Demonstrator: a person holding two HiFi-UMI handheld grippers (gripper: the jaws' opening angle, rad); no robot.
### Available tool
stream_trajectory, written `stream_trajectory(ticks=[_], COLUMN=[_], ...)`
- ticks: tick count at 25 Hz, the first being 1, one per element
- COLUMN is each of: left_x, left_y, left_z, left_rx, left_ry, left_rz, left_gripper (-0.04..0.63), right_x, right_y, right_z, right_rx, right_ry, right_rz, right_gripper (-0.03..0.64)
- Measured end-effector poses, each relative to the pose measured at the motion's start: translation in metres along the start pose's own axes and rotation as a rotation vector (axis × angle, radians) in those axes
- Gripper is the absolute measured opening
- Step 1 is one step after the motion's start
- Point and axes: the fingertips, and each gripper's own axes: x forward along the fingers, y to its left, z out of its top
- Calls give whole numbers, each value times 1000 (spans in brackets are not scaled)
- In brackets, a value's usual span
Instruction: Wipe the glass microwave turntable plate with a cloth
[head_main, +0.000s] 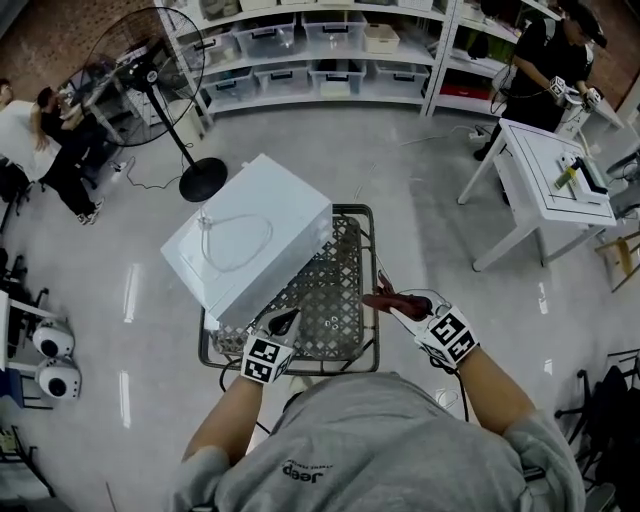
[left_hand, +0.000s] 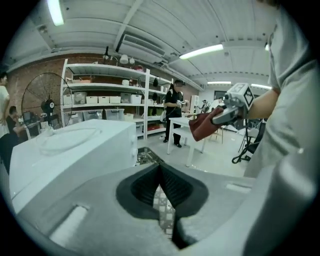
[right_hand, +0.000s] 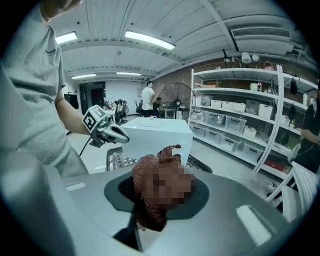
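A white microwave (head_main: 255, 245) stands on a metal mesh table (head_main: 345, 320), with a loop of cord lying on its top. No glass turntable plate shows in any view. My right gripper (head_main: 398, 303) is shut on a bunched brown-red cloth (head_main: 388, 298), held over the table's right edge; the cloth (right_hand: 150, 192) fills the jaws in the right gripper view. My left gripper (head_main: 288, 320) hovers at the microwave's near corner, shut with nothing in it (left_hand: 160, 169). The microwave (left_hand: 70, 150) lies to its left there.
A standing fan (head_main: 160, 75) and shelves with plastic bins (head_main: 330, 55) are behind the microwave. A white table (head_main: 555, 185) stands at the right, with a person (head_main: 545, 55) beyond it. People sit at the far left. Round devices (head_main: 52, 360) lie on the floor.
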Motion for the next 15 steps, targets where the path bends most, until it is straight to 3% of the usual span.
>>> stream_trajectory(ticks=[7,15], left_x=[-38,-67], left_y=[-3,0], left_z=[56,95], left_rx=[-51,-129], left_ry=[-172,-303], left_rz=[-39,-85], left_gripper=[-2,-2], right_x=[-18,-18], right_y=[-11,-8], right_z=[27,46], right_rx=[15,19], right_ry=[-61,-103], right_rz=[-26,-23], right_gripper=[107,107])
